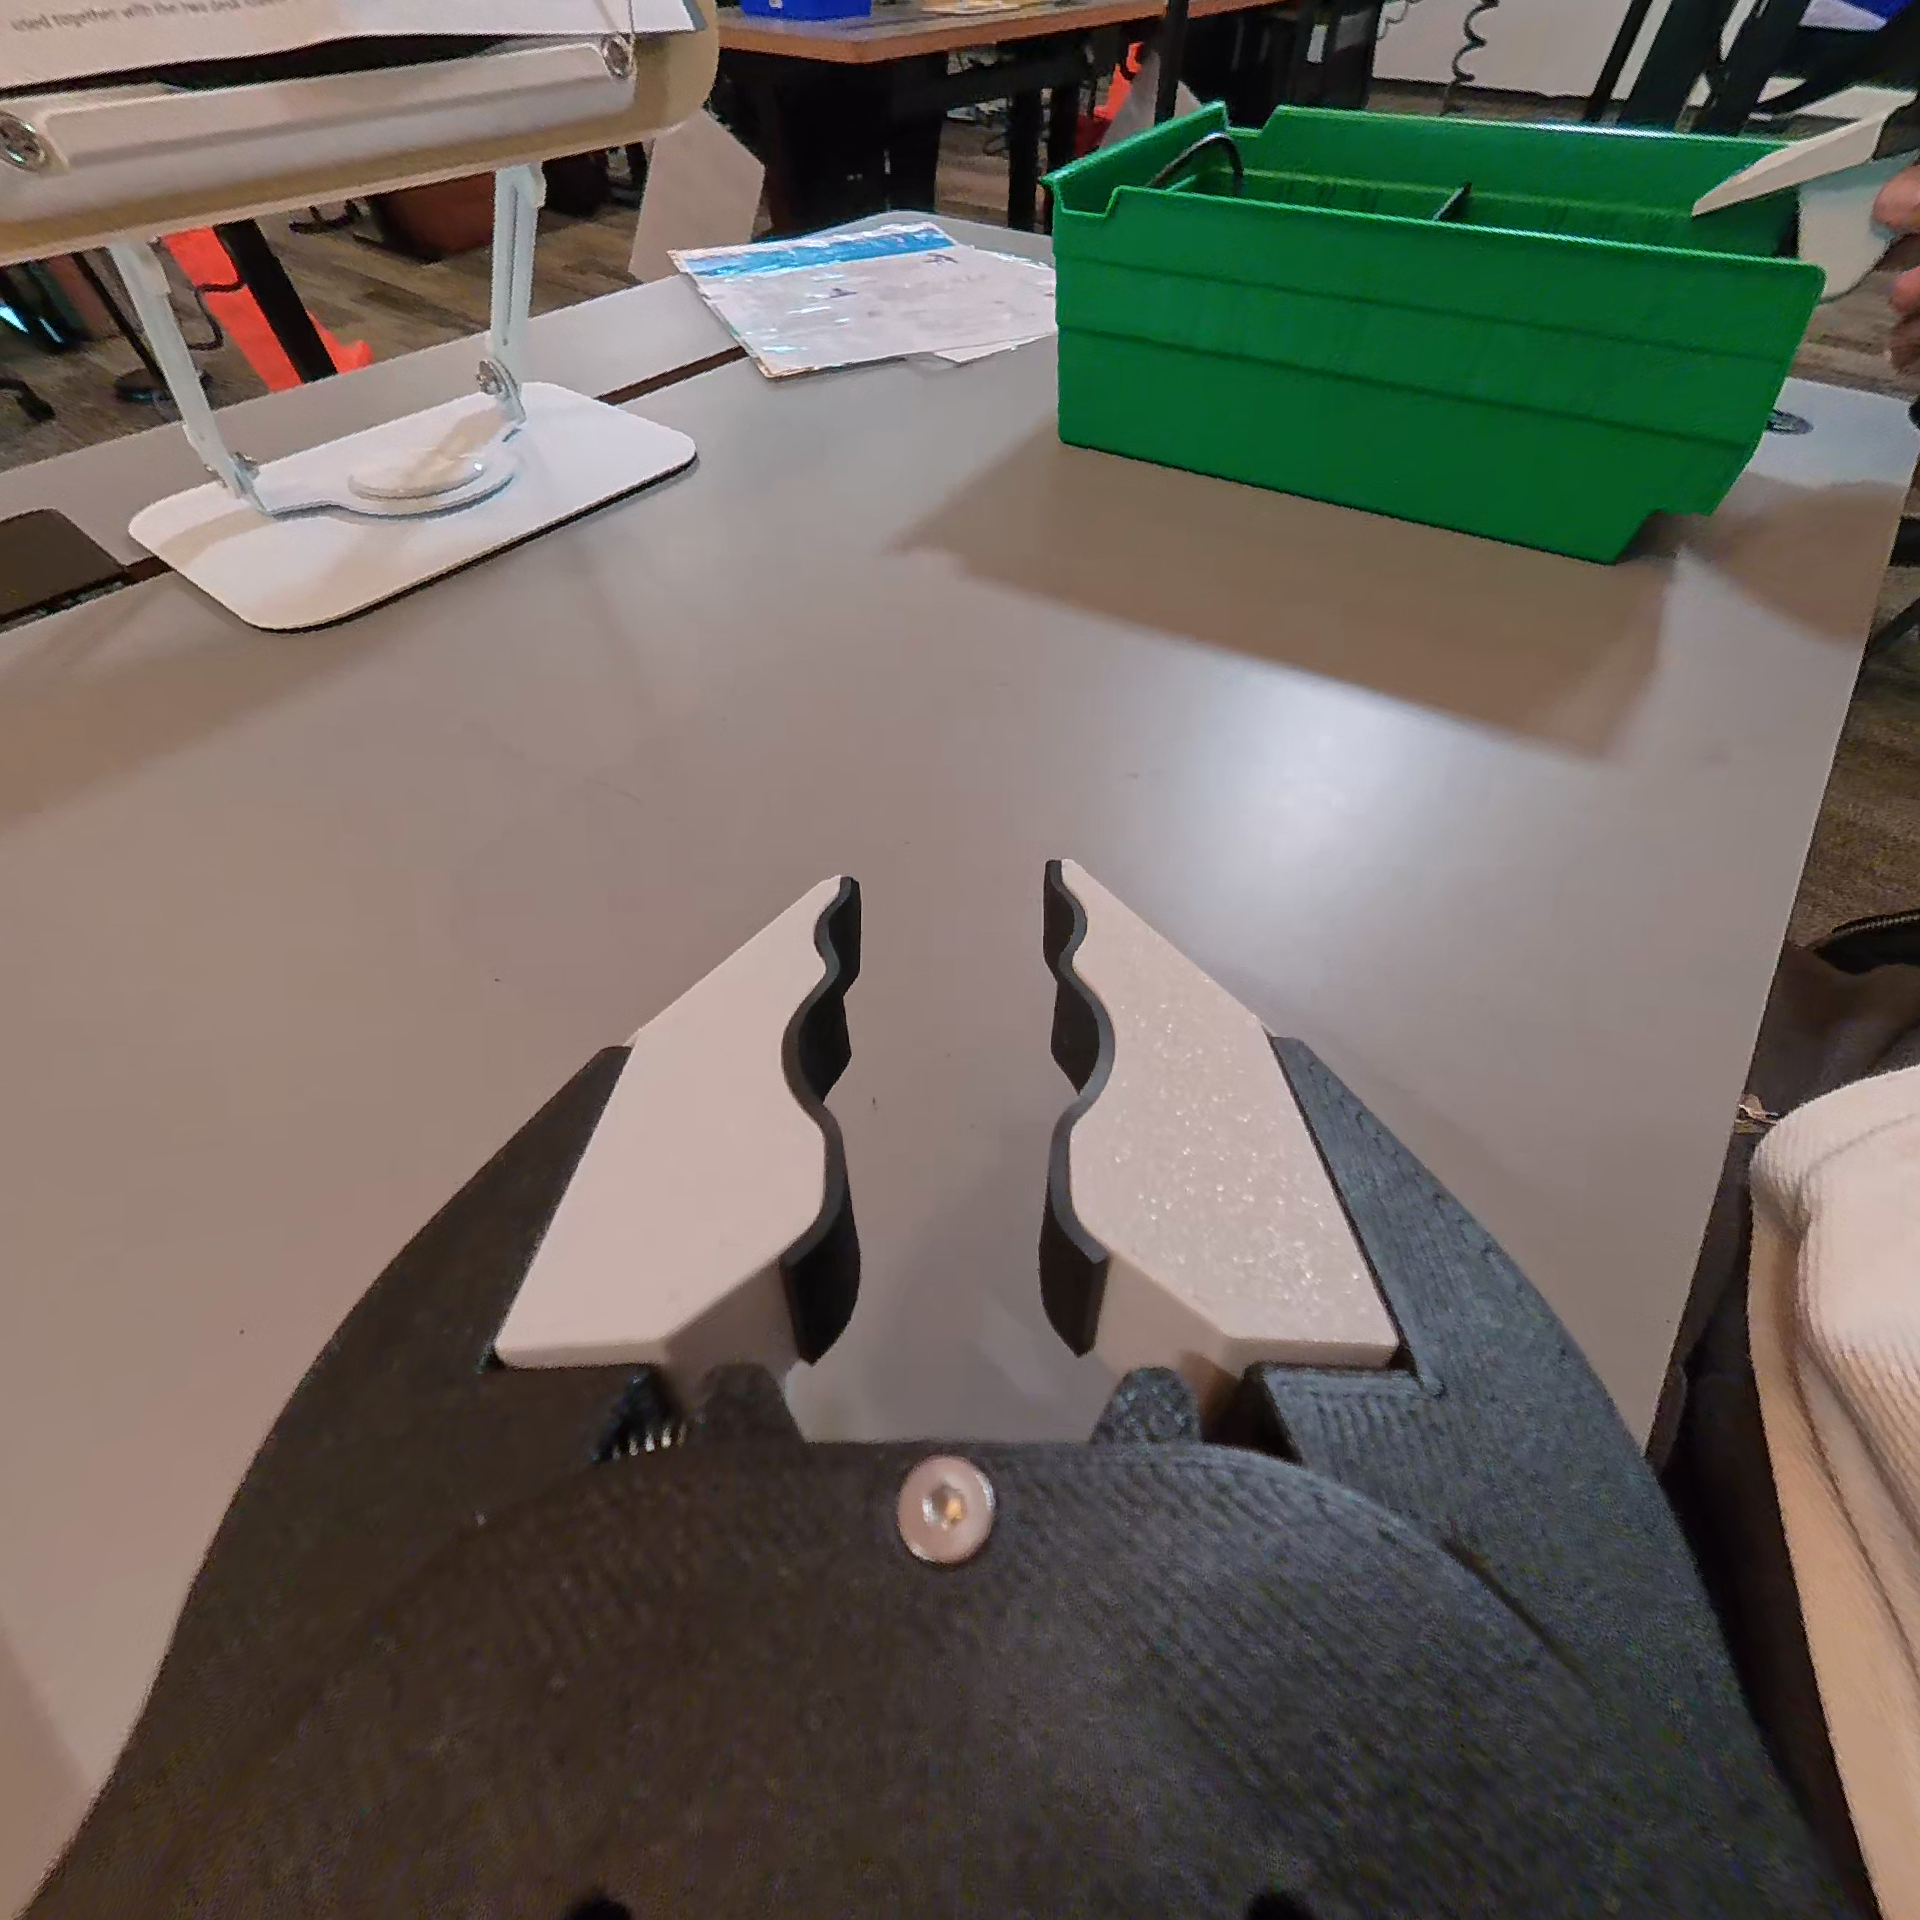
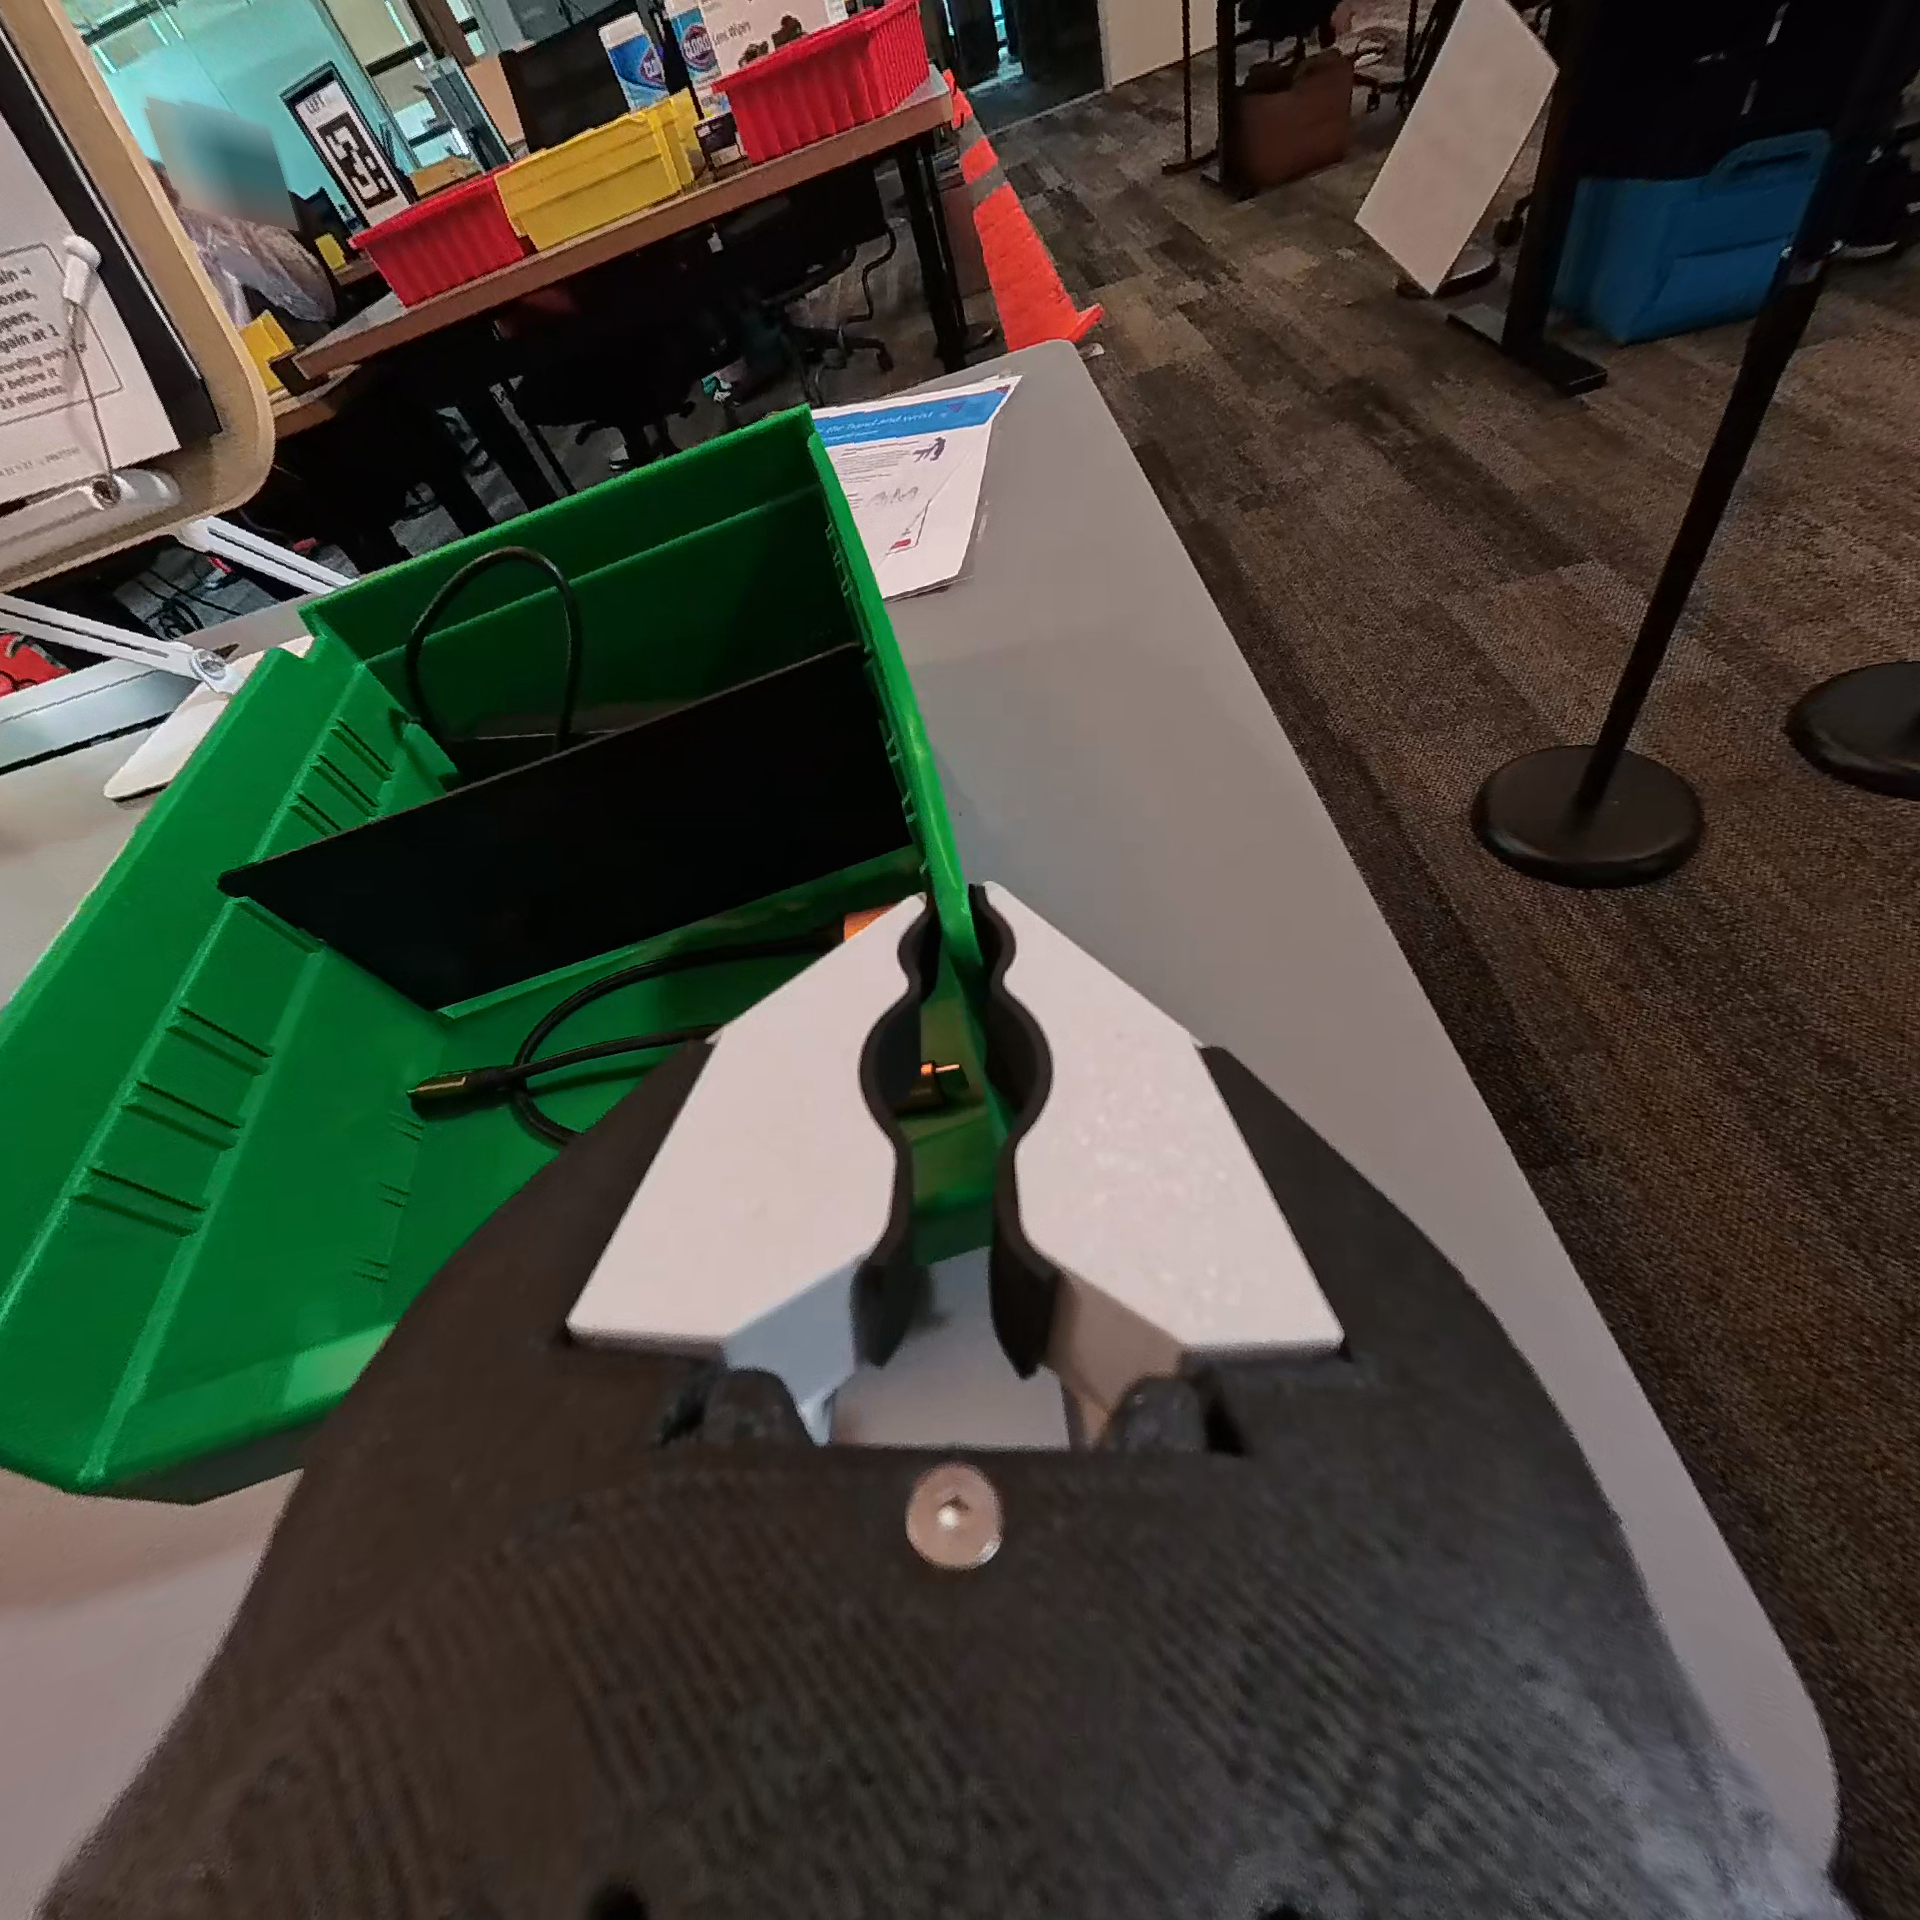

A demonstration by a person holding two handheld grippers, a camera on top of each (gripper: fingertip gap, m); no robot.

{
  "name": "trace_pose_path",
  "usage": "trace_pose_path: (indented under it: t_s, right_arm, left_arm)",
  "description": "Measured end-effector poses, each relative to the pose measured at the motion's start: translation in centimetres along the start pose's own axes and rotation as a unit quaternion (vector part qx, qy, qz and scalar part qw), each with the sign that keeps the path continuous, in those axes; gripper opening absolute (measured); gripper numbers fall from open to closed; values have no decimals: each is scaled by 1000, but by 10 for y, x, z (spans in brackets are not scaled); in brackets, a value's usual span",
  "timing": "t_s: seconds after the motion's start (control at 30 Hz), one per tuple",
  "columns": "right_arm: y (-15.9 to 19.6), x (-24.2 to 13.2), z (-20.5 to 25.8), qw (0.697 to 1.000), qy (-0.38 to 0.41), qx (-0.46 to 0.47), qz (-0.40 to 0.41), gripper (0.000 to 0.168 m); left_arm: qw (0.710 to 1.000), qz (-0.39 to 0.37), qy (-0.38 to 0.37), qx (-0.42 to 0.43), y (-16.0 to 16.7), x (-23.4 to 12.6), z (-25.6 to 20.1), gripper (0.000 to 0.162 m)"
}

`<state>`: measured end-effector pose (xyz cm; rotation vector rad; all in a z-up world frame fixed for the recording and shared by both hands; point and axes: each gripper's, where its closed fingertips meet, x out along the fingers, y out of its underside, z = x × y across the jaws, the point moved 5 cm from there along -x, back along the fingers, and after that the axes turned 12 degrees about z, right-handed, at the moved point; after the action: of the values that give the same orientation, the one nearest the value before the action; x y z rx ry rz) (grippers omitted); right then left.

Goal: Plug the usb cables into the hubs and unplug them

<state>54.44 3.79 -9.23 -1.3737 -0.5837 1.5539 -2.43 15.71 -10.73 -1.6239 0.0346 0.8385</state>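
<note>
A green bin [image 1: 1423, 416] stands at the table's far right. In the right wrist view the green bin [image 2: 208, 1143] has a black divider [image 2: 582, 842] across it. A black USB cable [image 2: 582, 1049] with a metal plug [image 2: 457, 1088] lies in the near compartment. Another black cable [image 2: 488, 623] loops in the far compartment. My right gripper [image 2: 956, 904] is shut on the bin's right wall; one of its white fingers shows in the left wrist view [image 1: 1787, 156]. A small orange-marked part shows between the fingers, mostly hidden. My left gripper [image 1: 951, 883] is open and empty above the bare grey table [image 1: 727, 727].
A white stand base [image 1: 416, 499] sits at the far left, under a raised board. Printed papers [image 1: 873, 291] lie behind the bin. The table edge runs along the right, with carpet and a black stanchion base [image 2: 1584, 816] beyond. A cream sleeve [image 1: 1849, 1351] is at the right.
</note>
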Motion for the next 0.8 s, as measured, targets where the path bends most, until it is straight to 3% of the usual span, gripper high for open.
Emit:
trace_pose_path:
  t_s: [0.8]
  right_arm:
    - [3,-15,-14,998,41,44,-25,4]
  left_arm:
    - [1000,16,3,-12,3,2,3,37]
